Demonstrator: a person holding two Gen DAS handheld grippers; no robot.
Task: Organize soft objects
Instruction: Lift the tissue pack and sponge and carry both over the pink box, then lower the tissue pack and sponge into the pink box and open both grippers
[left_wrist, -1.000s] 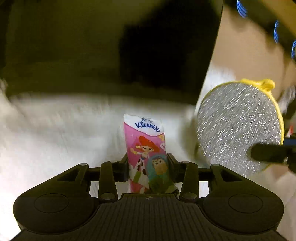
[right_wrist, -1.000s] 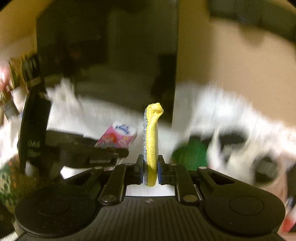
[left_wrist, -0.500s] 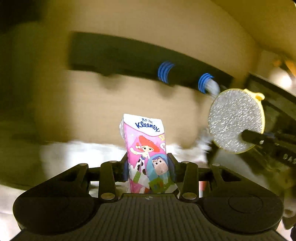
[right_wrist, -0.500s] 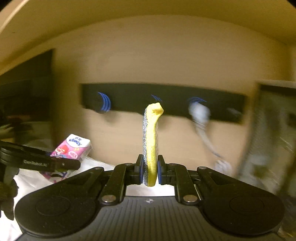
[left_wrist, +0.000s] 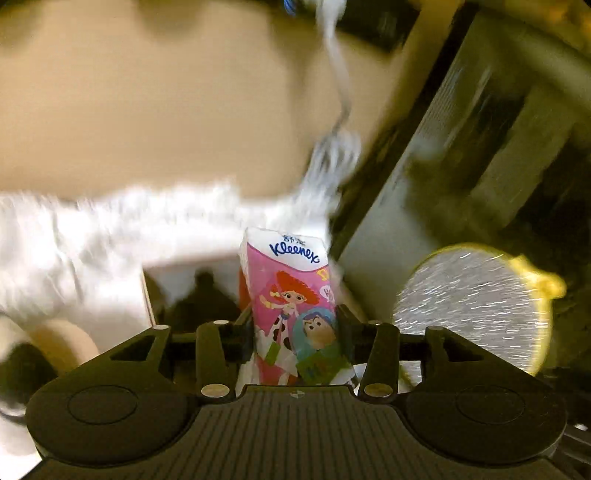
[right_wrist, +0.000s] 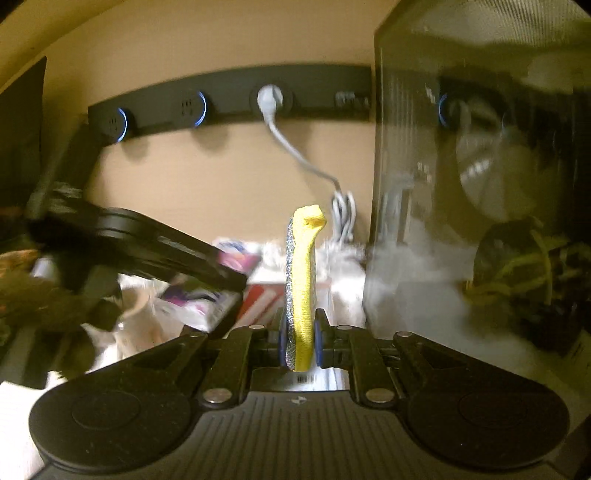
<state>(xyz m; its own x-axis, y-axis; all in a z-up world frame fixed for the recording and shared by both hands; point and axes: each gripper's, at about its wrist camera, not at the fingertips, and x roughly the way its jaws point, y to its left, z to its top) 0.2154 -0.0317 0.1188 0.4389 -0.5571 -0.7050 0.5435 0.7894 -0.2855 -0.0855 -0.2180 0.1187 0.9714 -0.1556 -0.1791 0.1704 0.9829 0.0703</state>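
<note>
My left tool (left_wrist: 295, 325) has the pink Kleenex tissue pack (left_wrist: 291, 306) standing upright between its fingers at the bottom centre of the left wrist view; the jaws have just been opening, and the pack still sits between them with both fingers against its sides. To the lower right of that view is the round scrubbing pad (left_wrist: 469, 306), its silver glitter face toward the camera and a yellow rim behind it. In the right wrist view my right tool (right_wrist: 300, 343) is pinched narrow on that same pad, seen edge-on at the centre, yellow side right, silver side left. The left tool reaches in from the left of that frame with the tissue pack blurred beneath it. Behind, a black power strip (right_wrist: 229, 103) runs across the wall with a grey plug and cable (right_wrist: 291, 147) hanging down.
</note>
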